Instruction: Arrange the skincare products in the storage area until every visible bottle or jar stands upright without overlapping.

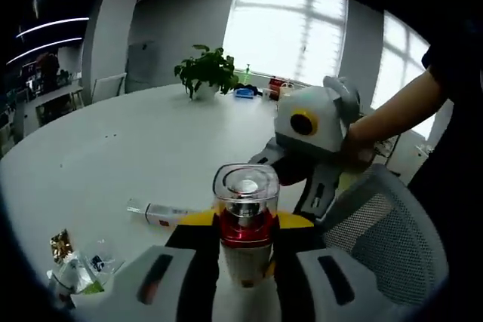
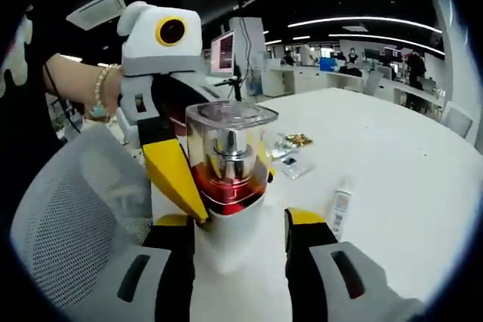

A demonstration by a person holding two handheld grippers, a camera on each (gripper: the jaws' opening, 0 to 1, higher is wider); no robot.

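A skincare bottle (image 1: 245, 186) with a clear square cap, red collar and white body is held upright above the white table (image 1: 136, 148). My left gripper (image 1: 247, 224) is shut on it at the collar, its yellow tips on both sides. My right gripper (image 1: 298, 186) reaches in from the right, its tips hidden behind the bottle. In the right gripper view the bottle (image 2: 230, 141) stands between my right gripper's (image 2: 239, 220) jaws, which press its white body below the left gripper (image 2: 230, 197). A small white tube (image 1: 158, 213) lies flat on the table.
A grey mesh chair back (image 1: 385, 224) stands close below the grippers at the table edge. Small packets (image 1: 72, 265) lie near the tube. A potted plant (image 1: 205, 72) sits at the far side. A person's arm (image 1: 392, 115) holds the right gripper.
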